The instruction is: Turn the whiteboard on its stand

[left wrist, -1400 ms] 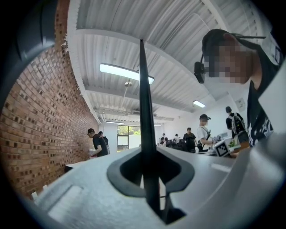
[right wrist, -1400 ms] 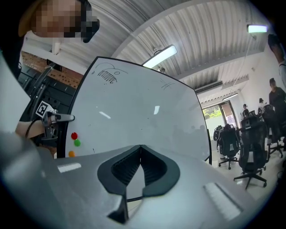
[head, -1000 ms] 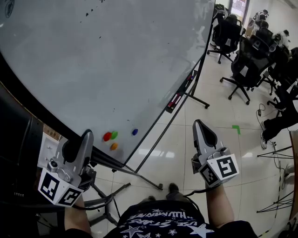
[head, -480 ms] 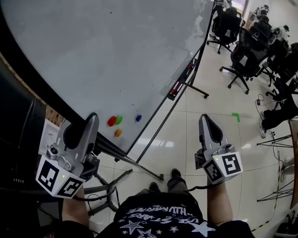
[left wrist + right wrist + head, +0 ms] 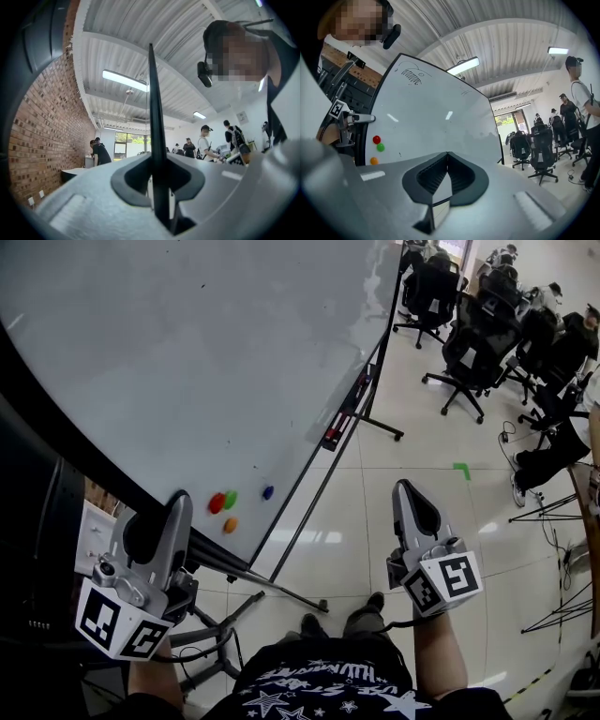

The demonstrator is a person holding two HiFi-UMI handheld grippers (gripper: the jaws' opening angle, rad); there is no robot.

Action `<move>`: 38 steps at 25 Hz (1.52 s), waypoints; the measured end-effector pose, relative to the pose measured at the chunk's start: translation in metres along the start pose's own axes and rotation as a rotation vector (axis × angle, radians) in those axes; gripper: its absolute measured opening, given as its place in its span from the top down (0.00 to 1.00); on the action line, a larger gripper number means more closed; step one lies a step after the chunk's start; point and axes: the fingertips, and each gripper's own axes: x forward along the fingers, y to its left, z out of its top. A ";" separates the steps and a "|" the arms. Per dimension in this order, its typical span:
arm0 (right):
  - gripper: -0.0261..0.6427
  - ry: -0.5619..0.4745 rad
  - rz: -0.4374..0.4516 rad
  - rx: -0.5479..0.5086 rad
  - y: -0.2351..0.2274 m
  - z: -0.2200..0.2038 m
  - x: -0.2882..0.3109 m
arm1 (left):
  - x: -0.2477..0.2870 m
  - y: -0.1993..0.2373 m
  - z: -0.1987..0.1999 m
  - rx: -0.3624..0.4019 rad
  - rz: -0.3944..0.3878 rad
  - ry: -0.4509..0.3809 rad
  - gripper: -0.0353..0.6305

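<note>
Evidently the turning is in hand: the whiteboard (image 5: 187,362) hangs tilted on its stand (image 5: 302,521), its face slanting toward the person and its lower edge down at the left. The left gripper (image 5: 176,501) is clamped on that edge; its own view shows the thin dark rim of the board running up from between the jaws, pinched at the tips. The right gripper (image 5: 405,488) hovers well apart from the board over the floor (image 5: 356,521), jaws together with nothing in them. Four small magnets (image 5: 225,507) sit on the board just beside the left gripper, and a tray (image 5: 342,423) with markers runs along its right-hand edge. My reading is that the next move calls for the left gripper to carry the rim round on the pivot in a steady arc, keeping the pinch firm on so thin a rim, while the right one could steady the face; the stand's legs lie near the person's shoes (image 5: 373,602), so the swing needs care
</note>
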 end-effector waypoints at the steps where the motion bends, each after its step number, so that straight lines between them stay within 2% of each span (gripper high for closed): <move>1: 0.95 -0.005 0.000 -0.001 0.000 0.000 0.001 | 0.000 0.001 -0.002 0.001 0.000 0.000 0.85; 14: 0.95 -0.021 0.104 -0.009 -0.014 0.013 0.017 | 0.001 0.005 -0.006 0.019 0.070 0.027 0.87; 19: 0.95 -0.011 0.133 -0.010 -0.021 0.012 0.017 | 0.001 0.007 -0.007 0.116 0.141 0.056 0.85; 21: 0.95 -0.006 0.145 -0.004 -0.024 0.013 0.015 | 0.000 0.010 -0.002 0.125 0.174 0.048 0.81; 24: 0.95 0.000 0.156 0.002 -0.026 0.011 0.013 | -0.006 0.012 0.001 0.074 0.186 0.020 0.60; 26: 0.95 -0.001 0.163 0.003 -0.027 0.011 0.010 | -0.011 0.009 -0.002 0.061 0.205 0.027 0.55; 30: 0.95 -0.002 0.182 0.007 -0.029 0.013 0.006 | -0.030 0.001 0.000 0.076 0.313 0.023 0.55; 33: 0.95 0.004 0.199 0.017 -0.031 0.011 0.005 | -0.041 -0.008 -0.001 0.065 0.358 0.018 0.57; 38: 0.95 -0.003 0.246 0.026 -0.016 0.015 0.003 | -0.055 -0.023 -0.006 0.099 0.432 0.065 0.70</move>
